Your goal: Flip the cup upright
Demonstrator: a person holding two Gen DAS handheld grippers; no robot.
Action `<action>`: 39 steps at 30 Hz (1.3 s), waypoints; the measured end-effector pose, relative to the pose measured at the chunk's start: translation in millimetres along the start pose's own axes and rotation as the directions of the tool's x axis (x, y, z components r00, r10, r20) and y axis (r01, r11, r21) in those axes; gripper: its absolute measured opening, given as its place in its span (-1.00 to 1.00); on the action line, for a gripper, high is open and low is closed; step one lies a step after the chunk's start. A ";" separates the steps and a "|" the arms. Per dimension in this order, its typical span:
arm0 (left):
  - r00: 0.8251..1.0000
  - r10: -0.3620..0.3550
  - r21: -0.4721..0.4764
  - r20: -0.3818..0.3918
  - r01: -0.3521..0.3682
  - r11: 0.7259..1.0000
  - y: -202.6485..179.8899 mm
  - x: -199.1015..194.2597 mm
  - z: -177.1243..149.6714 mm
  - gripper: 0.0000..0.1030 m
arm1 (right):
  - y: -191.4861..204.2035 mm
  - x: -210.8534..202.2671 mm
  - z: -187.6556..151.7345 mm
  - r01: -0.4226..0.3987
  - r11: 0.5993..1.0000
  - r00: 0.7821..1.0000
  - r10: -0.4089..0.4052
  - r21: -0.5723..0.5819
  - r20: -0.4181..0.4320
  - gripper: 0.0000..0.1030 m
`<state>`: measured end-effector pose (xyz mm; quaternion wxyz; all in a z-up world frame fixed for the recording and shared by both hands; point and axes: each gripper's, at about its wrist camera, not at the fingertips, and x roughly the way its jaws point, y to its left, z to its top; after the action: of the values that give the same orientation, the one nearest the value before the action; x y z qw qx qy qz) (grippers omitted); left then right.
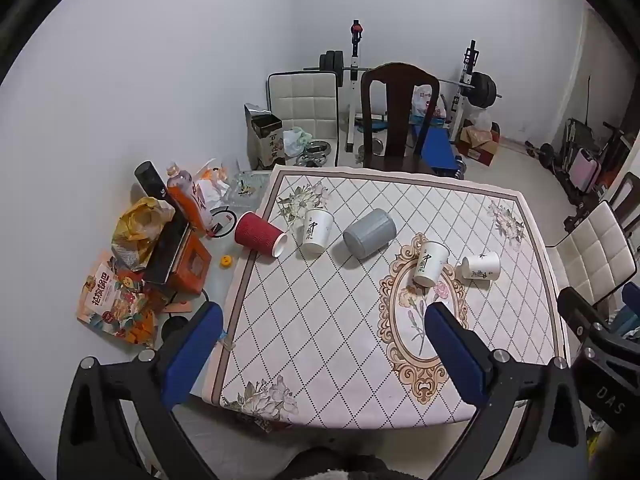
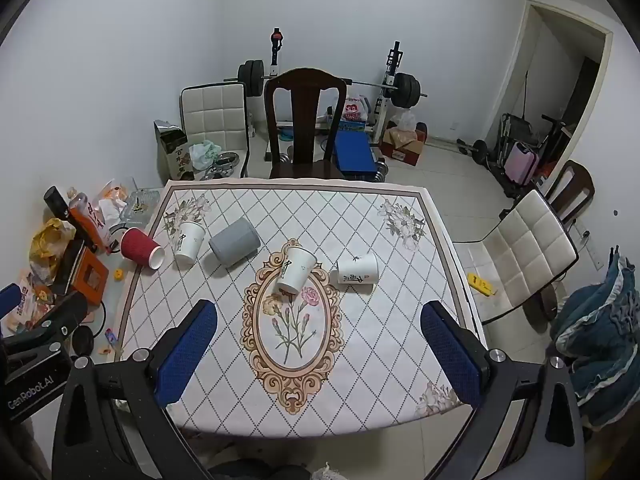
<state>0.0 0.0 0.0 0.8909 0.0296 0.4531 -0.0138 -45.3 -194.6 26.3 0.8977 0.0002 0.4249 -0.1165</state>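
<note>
Several cups lie on their sides on the patterned table (image 1: 320,320): a red ribbed cup (image 1: 259,234) (image 2: 141,247) at the left edge, a white paper cup (image 1: 317,230) (image 2: 189,241) beside it, a grey cup (image 1: 369,233) (image 2: 234,241), a second white cup (image 1: 429,263) (image 2: 295,269) on the oval motif, and a small white cup (image 1: 481,266) (image 2: 357,268) to its right. My left gripper (image 1: 324,324) is open and empty, above the table's near edge. My right gripper (image 2: 319,324) is open and empty, held well short of the cups.
Snack bags, a bottle and boxes (image 1: 160,248) clutter the table's left strip. A dark wooden chair (image 2: 305,120) stands at the far side and a white padded chair (image 2: 532,240) at the right. A weight bench (image 2: 356,148) stands behind.
</note>
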 end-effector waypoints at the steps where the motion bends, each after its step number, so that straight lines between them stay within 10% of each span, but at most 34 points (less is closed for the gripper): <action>1: 1.000 -0.003 0.000 -0.001 0.003 1.000 -0.1 0.1 0.0 1.00 | 0.7 -1.0 -0.7 0.010 1.000 1.000 -0.010 -0.006 0.014 0.99; 39: 1.000 -0.018 -0.007 0.025 0.018 1.000 -1.6 -17.0 4.6 1.00 | 0.8 -21.3 0.9 0.007 1.000 1.000 -0.006 -0.008 0.029 0.99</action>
<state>-6.4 -2.0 16.4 0.8964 0.0221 0.4422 -0.0205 -57.5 -189.5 43.1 0.9034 -0.0064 0.4122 -0.1178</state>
